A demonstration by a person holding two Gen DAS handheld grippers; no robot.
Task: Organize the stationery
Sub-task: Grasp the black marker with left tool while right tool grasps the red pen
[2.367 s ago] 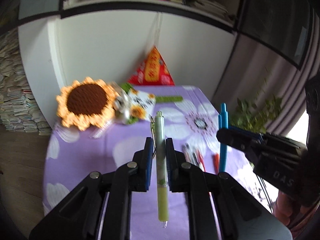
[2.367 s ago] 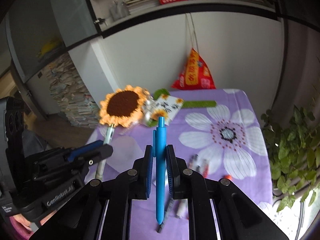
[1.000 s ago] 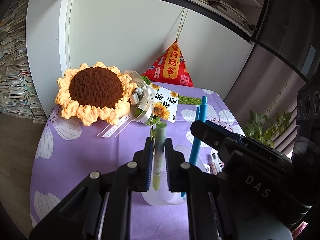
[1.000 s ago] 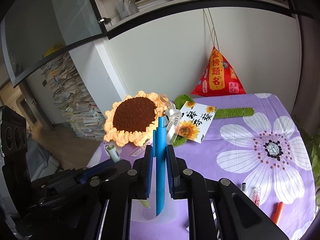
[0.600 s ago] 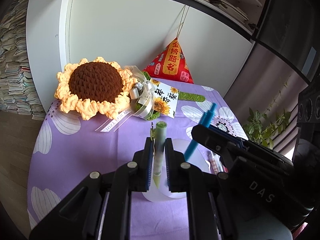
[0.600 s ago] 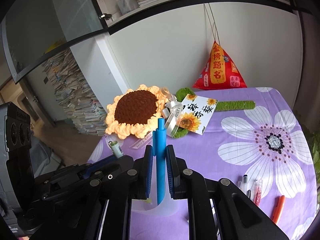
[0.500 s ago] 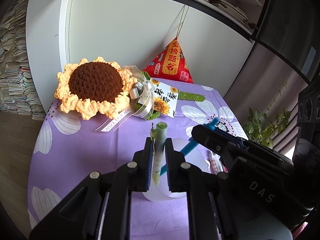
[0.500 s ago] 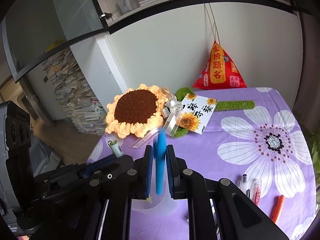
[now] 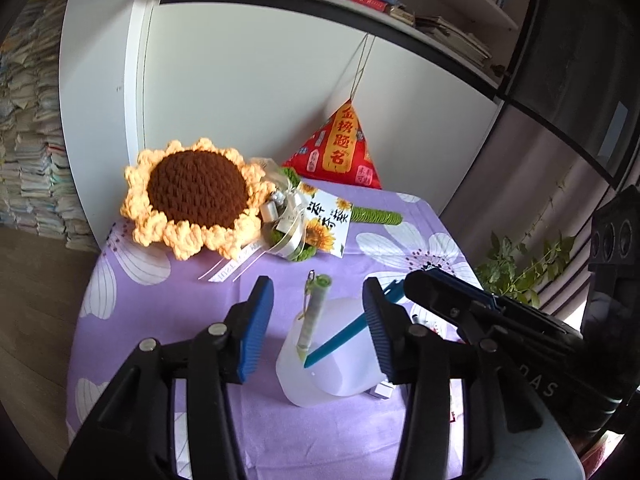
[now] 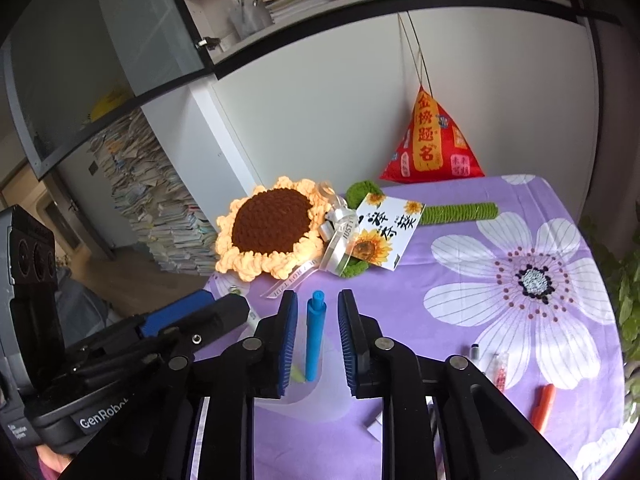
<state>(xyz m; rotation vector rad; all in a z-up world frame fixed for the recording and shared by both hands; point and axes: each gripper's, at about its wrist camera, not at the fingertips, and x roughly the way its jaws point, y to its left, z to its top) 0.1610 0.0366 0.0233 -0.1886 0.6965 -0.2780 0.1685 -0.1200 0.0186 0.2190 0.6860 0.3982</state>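
A translucent white cup (image 9: 336, 376) stands on the purple flowered tablecloth (image 9: 152, 320), just below both grippers. A pale green pen (image 9: 314, 312) stands in it, and a blue pen (image 9: 340, 334) leans in it toward the right. My left gripper (image 9: 318, 282) is open and its jaws are still opening, wide on either side of the green pen without touching it. In the right wrist view the blue pen (image 10: 315, 336) stands between the jaws of my right gripper (image 10: 317, 294). Those jaws are opening, with a gap on each side of the pen.
A crocheted sunflower (image 9: 192, 196) with ribbon and a card (image 9: 326, 220) lies at the back, next to a red pyramid pouch (image 9: 340, 152). Loose pens (image 10: 476, 354) and an orange marker (image 10: 543, 402) lie right of the cup (image 10: 320, 398). A plant (image 9: 516, 264) stands beyond the table's right edge.
Both grippers have let go of their pens. The left jaws spread wide and the right jaws part slightly. The blue pen dropped and tipped to the right in the cup.
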